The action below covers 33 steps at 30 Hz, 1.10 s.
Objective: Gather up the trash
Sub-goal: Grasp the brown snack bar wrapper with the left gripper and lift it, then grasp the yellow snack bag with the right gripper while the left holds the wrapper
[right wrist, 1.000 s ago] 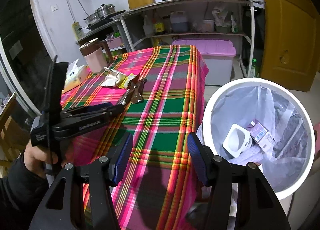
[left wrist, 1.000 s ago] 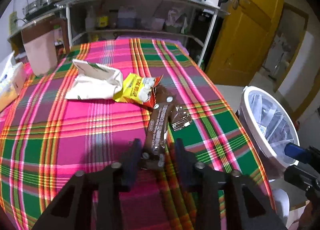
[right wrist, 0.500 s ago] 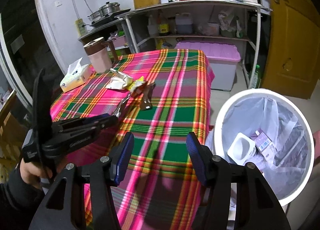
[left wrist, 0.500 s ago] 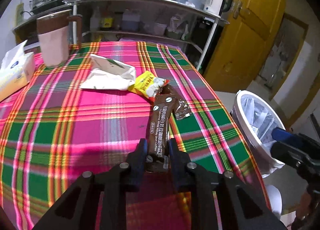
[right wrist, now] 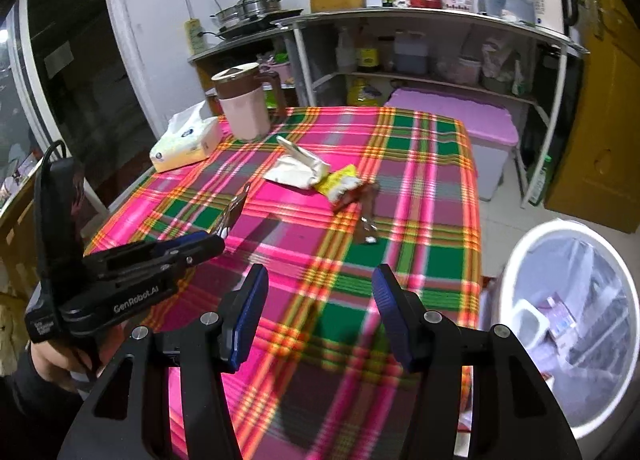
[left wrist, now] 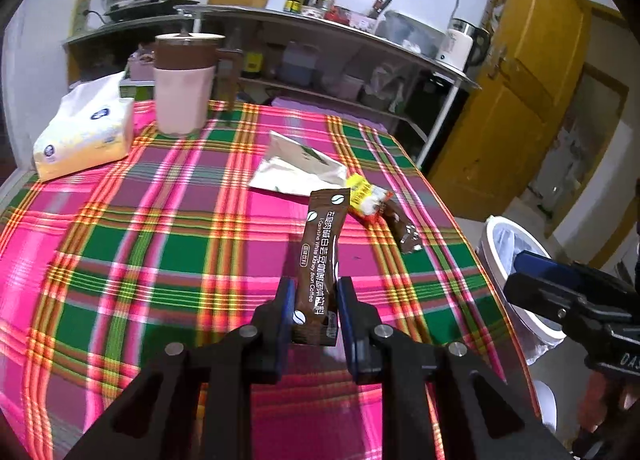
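Brown coffee sachet (left wrist: pixel 318 260) now lifted off plaid surface (left wrist: pixel 160 252), clamped in my left tongs (left wrist: pixel 315 310), jaws just closed. Right tongs (right wrist: pixel 318 314) gape empty. Bin (right wrist: pixel 520 260) next.

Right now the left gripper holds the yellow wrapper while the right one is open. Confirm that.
Wrong on the wrapper. The left gripper holds the brown coffee sachet, as the left wrist view shows; the yellow wrapper lies on the table. The right gripper is open.

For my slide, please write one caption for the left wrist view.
Left gripper clamps a brown coffee sachet above the plaid tablecloth.
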Motion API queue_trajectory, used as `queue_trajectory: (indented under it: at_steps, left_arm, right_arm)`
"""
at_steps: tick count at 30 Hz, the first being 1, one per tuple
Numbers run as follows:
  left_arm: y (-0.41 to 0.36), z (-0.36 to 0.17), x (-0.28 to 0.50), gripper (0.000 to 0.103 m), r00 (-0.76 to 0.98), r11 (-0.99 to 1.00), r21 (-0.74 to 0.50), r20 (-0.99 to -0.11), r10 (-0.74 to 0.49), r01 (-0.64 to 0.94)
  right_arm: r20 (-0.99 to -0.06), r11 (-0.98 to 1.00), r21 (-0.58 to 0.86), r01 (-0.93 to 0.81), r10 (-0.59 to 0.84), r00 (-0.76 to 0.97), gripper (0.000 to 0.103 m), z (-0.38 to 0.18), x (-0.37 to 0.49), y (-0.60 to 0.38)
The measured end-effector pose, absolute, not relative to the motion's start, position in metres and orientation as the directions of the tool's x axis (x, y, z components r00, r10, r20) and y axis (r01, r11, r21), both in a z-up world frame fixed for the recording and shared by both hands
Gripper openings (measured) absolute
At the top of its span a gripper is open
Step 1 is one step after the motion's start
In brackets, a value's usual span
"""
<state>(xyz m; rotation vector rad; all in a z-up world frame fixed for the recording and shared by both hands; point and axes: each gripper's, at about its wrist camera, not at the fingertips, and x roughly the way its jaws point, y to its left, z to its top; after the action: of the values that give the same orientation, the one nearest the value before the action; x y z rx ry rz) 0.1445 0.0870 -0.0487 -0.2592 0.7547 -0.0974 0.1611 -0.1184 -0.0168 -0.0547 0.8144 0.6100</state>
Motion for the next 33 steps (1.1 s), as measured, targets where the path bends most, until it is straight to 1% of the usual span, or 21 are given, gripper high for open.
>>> queue_trajectory:
  at_steps: [4, 10, 21, 30, 31, 32, 33]
  left_arm:
    - [0.097, -0.046, 0.145, 0.022, 0.735, 0.962, -0.272, -0.657, -0.168, -0.022]
    - [0.109, -0.047, 0.150, 0.022, 0.738, 0.960, -0.279, -0.656, -0.159, -0.041]
    - [0.121, -0.055, 0.168, 0.022, 0.734, 0.953, -0.299, -0.658, -0.166, -0.053]
    - [0.124, -0.064, 0.178, 0.022, 0.723, 0.947, -0.317, -0.665, -0.186, -0.048]
    - [0.124, -0.065, 0.179, 0.022, 0.722, 0.947, -0.318, -0.666, -0.187, -0.048]
    - [0.124, -0.066, 0.179, 0.022, 0.721, 0.946, -0.319, -0.667, -0.188, -0.049]
    - [0.124, -0.067, 0.179, 0.022, 0.719, 0.946, -0.321, -0.669, -0.190, -0.049]
  right_arm:
    - [-0.705, 0.821, 0.172, -0.545, 0.489, 0.514, 0.055, -0.020, 0.176, -0.104]
    - [-0.733, 0.814, 0.110, -0.571, 0.454, 0.507, 0.055, -0.031, 0.208, -0.082]
    - [-0.739, 0.785, -0.017, -0.619, 0.407, 0.537, 0.055, -0.048, 0.262, -0.048]
    - [-0.784, 0.771, -0.057, -0.634, 0.359, 0.507, 0.055, -0.073, 0.291, -0.032]
    - [-0.783, 0.774, -0.049, -0.631, 0.363, 0.505, 0.052, -0.074, 0.293, -0.033]
    - [-0.781, 0.780, -0.037, -0.624, 0.367, 0.505, 0.042, -0.074, 0.294, -0.034]
    - [-0.782, 0.783, -0.029, -0.621, 0.369, 0.502, 0.039, -0.074, 0.295, -0.035]
